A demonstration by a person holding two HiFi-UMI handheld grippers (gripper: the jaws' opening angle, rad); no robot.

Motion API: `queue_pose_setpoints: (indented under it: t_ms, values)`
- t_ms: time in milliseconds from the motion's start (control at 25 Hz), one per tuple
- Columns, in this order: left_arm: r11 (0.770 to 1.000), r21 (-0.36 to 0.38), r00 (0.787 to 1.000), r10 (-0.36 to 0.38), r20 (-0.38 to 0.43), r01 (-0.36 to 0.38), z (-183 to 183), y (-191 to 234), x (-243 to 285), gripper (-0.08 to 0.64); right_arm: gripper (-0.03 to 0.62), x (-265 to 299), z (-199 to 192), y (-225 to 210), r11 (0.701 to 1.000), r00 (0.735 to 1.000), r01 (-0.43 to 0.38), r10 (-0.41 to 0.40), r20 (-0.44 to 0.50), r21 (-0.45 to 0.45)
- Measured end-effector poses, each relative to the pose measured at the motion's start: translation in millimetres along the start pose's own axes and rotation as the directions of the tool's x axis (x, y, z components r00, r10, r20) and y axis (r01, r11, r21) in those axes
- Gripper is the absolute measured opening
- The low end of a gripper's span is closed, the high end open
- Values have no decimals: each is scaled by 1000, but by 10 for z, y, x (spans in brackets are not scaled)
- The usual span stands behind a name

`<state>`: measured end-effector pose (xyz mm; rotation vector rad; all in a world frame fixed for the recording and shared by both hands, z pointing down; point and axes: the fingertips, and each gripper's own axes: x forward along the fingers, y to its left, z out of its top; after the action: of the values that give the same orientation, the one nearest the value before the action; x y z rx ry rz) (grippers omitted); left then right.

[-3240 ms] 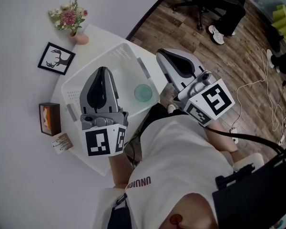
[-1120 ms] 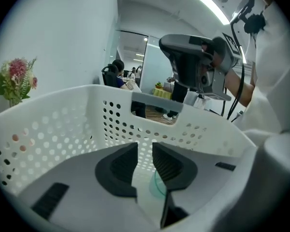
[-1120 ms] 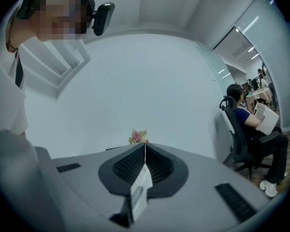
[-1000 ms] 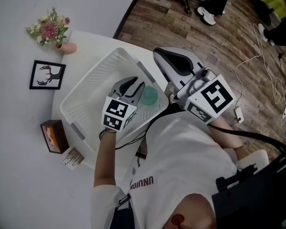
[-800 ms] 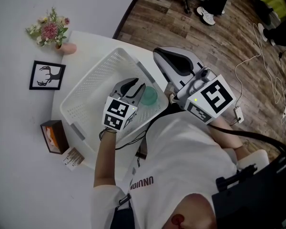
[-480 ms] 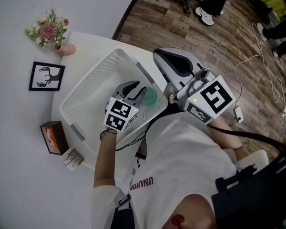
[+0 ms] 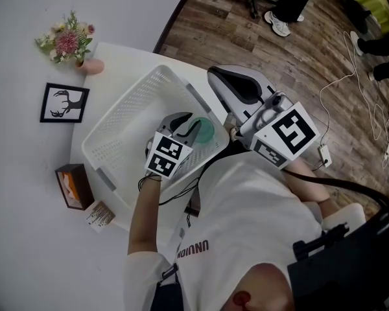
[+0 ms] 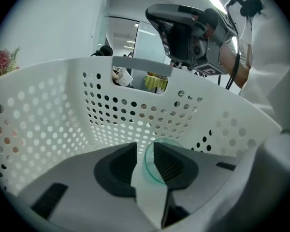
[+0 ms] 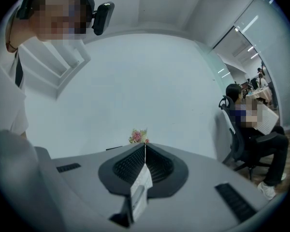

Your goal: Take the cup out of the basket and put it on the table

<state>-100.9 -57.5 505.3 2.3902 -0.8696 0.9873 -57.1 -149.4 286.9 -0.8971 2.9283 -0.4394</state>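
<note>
Left tongs (image 8: pixel 145 148) narrowly open, straddling cup (image 7: pixel 202 129) wall in basket (image 7: pixel 157 72); right tongs (image 9: pixel 145 146) closed, empty. Thin rim-pinch could slip.

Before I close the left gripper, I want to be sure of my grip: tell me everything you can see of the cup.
The cup is small, round and see-through with a green tint, glass or plastic by its look. It stands upright, seemingly empty, on the floor of the white perforated basket, close to the wall on the person's side. The left gripper has its jaws apart astride the near wall, one outside, one seemingly inside the rim; contact cannot be told.
</note>
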Motion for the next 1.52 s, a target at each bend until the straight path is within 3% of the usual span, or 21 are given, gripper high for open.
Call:
queue_pose_setpoints:
  t_ms: [760,1000,1520]
  values:
    - [1000,-2,999,6,-50,-6,-119,-36,75,106,20,-4,3,-7,1000,1000,4,-4,4,5]
    - [999,22,997,36,-67,-35,-165,-12,96,47,20,-6,3,-10,1000,1000,4,-4,5,7]
    - [1000,4,997,31,-71,-31,-177,-11,84,44,20,-3,8,-15,1000,1000,2,-2,7,8]
